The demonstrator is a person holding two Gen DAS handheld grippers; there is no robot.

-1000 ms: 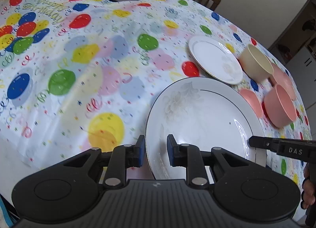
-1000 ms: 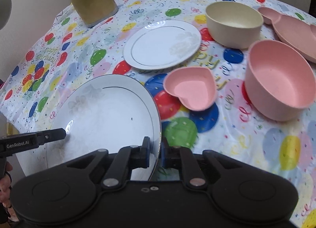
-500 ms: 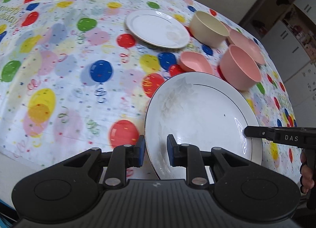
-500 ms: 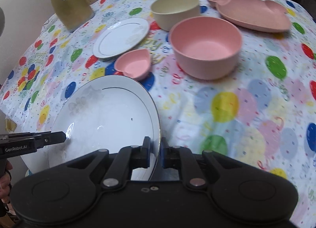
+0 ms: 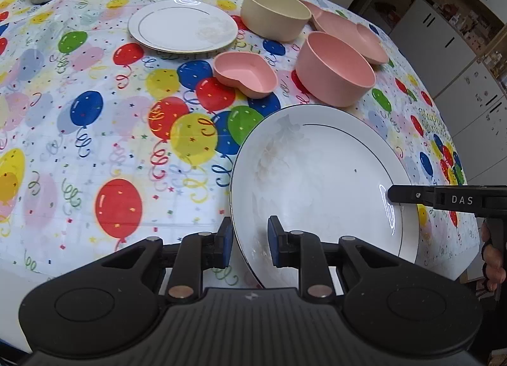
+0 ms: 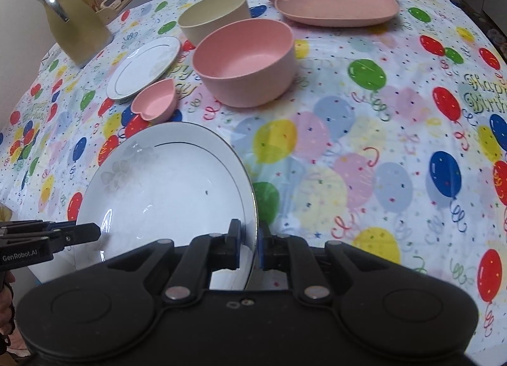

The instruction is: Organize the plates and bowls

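The tabletop (image 5: 95, 150) fills most of both views, covered by a white cloth printed with coloured balloons and streamers. The largest piece on or over it is the big white plate (image 5: 317, 182), which sits low and right of centre in my left view and low and left in my right view (image 6: 164, 188). I cannot tell whether it rests on the cloth or hangs just above it.

My left tongs (image 5: 248, 244) are narrow and clamped on the plate's near rim at the bottom of the frame, one blue pad on each side of the edge. My right tongs (image 6: 250, 244) are pinched almost closed on the opposite rim. In the left view they enter from the right edge (image 5: 391, 194).

In the upper right of the right view lies the pink divided tray (image 6: 332, 6). In front of it, towards upper centre, stands the pink bowl (image 6: 244, 61), with the cream bowl (image 6: 212, 17) close behind it and to its left. The small white plate (image 6: 142, 68) lies to the left of the bowls, and the pink heart-shaped dish (image 6: 155, 104) sits just below it, near the far rim of the big plate. A yellowish jug (image 6: 76, 29) stands in the upper left corner.
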